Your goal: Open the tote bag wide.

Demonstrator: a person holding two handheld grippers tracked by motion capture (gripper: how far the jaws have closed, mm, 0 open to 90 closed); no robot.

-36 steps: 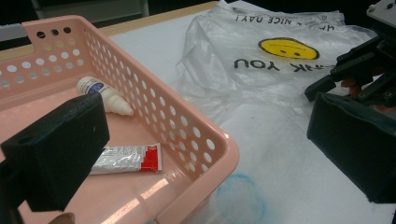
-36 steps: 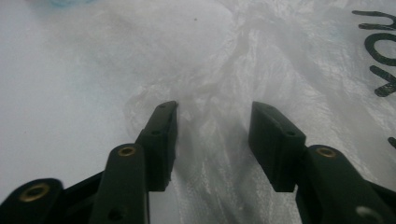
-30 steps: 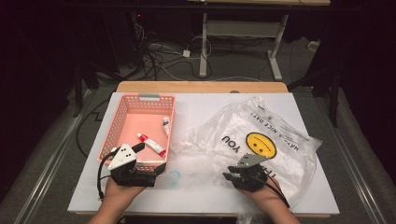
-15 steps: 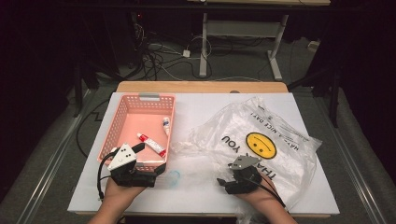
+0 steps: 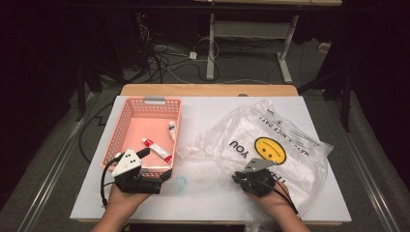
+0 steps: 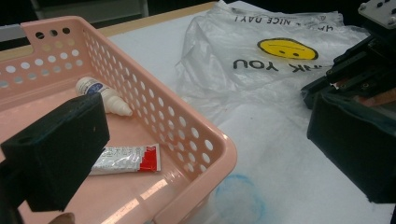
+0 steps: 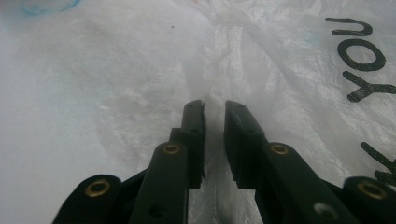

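Observation:
A pink basket (image 5: 145, 101) (image 6: 154, 100) stands at the table's left. In it lie a red-and-white tube (image 5: 157, 149) (image 6: 123, 158) and a small white bottle (image 5: 171, 129) (image 6: 102, 95). My left gripper (image 5: 162, 175) (image 6: 210, 126) is open wide at the basket's near right corner, one jaw inside the basket, the other outside over the table. A clear plastic bag (image 5: 270, 145) (image 6: 261, 46) (image 7: 303, 56) with a yellow smiley and black lettering is spread at the right. My right gripper (image 5: 239, 177) (image 7: 215, 109) presses on its near left part, jaws drawn close on a raised fold of film.
A faint blue ring mark (image 5: 180, 183) (image 6: 238, 196) lies on the white tabletop (image 5: 217, 111) between the two grippers. A wooden edge (image 5: 208, 90) borders the table's far side, with cables and desk legs on the floor beyond.
My right gripper has slid a little to the left over the bag. The left gripper and the basket have stayed put.

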